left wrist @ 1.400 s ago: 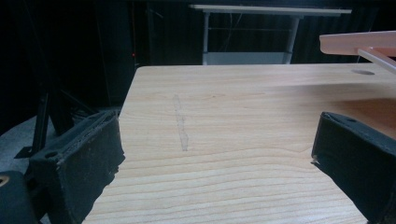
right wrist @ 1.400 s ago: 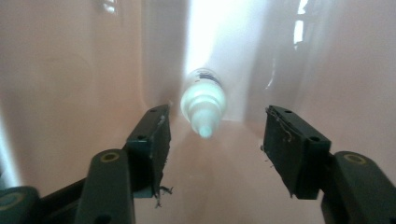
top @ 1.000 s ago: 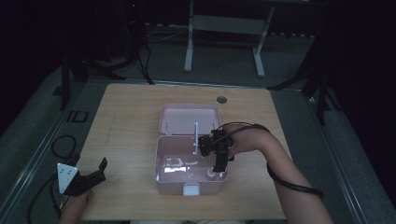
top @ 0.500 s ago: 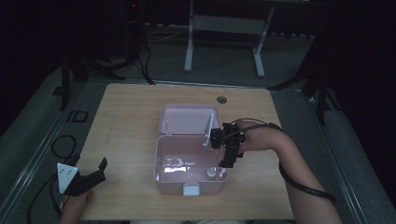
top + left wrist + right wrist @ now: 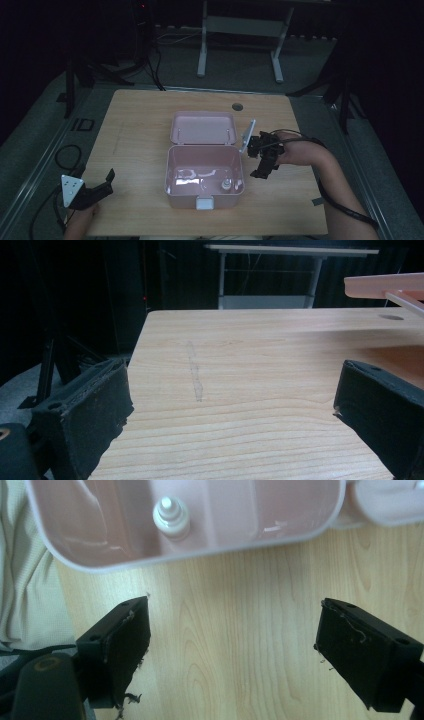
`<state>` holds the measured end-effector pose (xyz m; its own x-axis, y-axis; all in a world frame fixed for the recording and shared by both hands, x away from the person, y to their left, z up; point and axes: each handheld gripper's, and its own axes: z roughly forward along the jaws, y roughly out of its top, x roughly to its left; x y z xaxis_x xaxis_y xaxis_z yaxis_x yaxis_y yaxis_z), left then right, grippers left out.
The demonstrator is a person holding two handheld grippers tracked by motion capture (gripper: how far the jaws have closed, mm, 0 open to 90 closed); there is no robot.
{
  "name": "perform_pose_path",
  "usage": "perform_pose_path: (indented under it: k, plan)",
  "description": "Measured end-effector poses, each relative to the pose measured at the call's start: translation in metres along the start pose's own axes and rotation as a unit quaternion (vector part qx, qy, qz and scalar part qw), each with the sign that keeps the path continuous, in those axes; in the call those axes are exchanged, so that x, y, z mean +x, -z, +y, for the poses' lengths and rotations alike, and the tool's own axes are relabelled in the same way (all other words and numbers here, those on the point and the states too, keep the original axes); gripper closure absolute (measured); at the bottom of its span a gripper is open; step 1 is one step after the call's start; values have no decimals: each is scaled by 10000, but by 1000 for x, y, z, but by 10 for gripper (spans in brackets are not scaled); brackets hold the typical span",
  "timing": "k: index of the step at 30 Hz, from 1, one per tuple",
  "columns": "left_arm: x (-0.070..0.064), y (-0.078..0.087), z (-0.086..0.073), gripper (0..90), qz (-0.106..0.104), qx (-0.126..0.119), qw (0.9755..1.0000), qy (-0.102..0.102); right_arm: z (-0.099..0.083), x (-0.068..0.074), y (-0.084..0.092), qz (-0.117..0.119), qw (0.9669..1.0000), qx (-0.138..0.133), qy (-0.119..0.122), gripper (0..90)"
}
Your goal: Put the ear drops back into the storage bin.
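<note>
we see an open pink box (image 5: 205, 175) mid-table, a small white bottle (image 5: 226, 185) (possibly capped) standing inside. our right gripper (image 5: 264, 167) hangs just beside its right wall, jaws spread, empty; our left gripper (image 5: 95, 192) rests released, well apart.

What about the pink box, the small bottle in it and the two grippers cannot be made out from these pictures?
- Bottle: label too small; base cut off by the box wall, right gripper view.
- Box contents: glare, high view.
- Left gripper: hand cut off by the bottom edge, high view.
</note>
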<state>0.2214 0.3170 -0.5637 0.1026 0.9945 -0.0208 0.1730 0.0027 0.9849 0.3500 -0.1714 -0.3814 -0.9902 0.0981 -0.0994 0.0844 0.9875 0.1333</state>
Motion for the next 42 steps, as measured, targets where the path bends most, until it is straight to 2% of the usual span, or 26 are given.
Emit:
perform_pose_path:
  k: [5,6,7,8,12,13,15,16,19,21,22,24,25,26,28,31,33,34,35,36,37,38,39,40,41,42]
  plan:
    - [0,0,0,20,2,1,10000,-3,-13,-2,-10,-43,9998,-99,-166,140]
    - [0,0,0,20,2,4,10000,-3,-20,-4,-16,-50,9995,-179,-268,140]
    - [0,0,0,20,2,6,10000,-1,-20,-4,-16,-50,9995,-179,-268,140]
    - [0,0,0,20,-1,2,10000,-1,-26,-6,-23,21,9991,-230,-369,139]
    - [0,0,0,20,-1,-2,10000,13,-36,-8,-33,-44,9984,-274,-492,139]
    - [0,0,0,20,1,2,10000,3,-44,-11,-40,6,9971,-361,-663,139]
    - [0,0,0,20,0,3,10000,4,-49,-13,-43,38,9964,-406,-745,140]
    - [0,0,0,20,2,5,10000,4,-61,-18,-51,172,9936,-517,-987,140]
    - [0,0,0,20,3,1,10000,-4,-77,-26,-64,156,9886,-608,-1371,140]
    - [0,0,0,20,7,2,10000,-2,-82,-27,-68,129,9874,-624,-1447,140]
    - [0,0,0,20,9,3,10000,-3,-90,-29,-77,-52,9844,-680,-1624,140]
    - [0,0,0,20,12,4,10000,-2,-99,-30,-84,-211,9789,-810,-1862,140]
    - [0,0,0,20,12,4,10000,-2,-99,-30,-84,-211,9789,-810,-1862,140]
    - [0,0,0,20,11,6,10000,0,-107,-31,-91,-356,9729,-933,-2085,139]
    - [0,0,0,19,12,7,10000,1,-114,-31,-97,-561,9671,-959,-2289,139]
    - [0,0,0,20,12,7,10000,-5,-124,-30,-105,-854,9607,-938,-2469,135]
    - [0,0,0,20,16,4,10000,-6,-129,-29,-108,-1032,9552,-969,-2600,133]
    - [0,0,0,20,17,3,10000,-7,-132,-29,-109,-1187,9508,-995,-2684,133]
    - [0,0,0,19,17,3,10000,-7,-132,-29,-109,-1187,9508,-995,-2684,133]
    - [0,0,0,19,15,4,10000,-8,-134,-29,-110,-1328,9461,-1026,-2771,133]
    - [0,0,0,20,20,2,10000,-2,-140,-29,-111,-1528,9367,-1119,-2944,133]
    - [0,0,0,20,20,2,10000,-2,-140,-29,-111,-1528,9367,-1119,-2944,133]
    - [0,0,0,20,19,-3,10000,1,-145,-29,-112,-1714,9249,-1270,-3148,131]
    - [0,0,0,20,21,-4,10000,2,-147,-28,-113,-1848,9189,-1333,-3221,131]
    - [0,0,0,20,21,-4,10000,2,-150,-28,-113,-1980,9099,-1425,-3355,131]
    - [0,0,0,20,22,-4,10000,0,-150,-28,-113,-1980,9099,-1425,-3355,131]
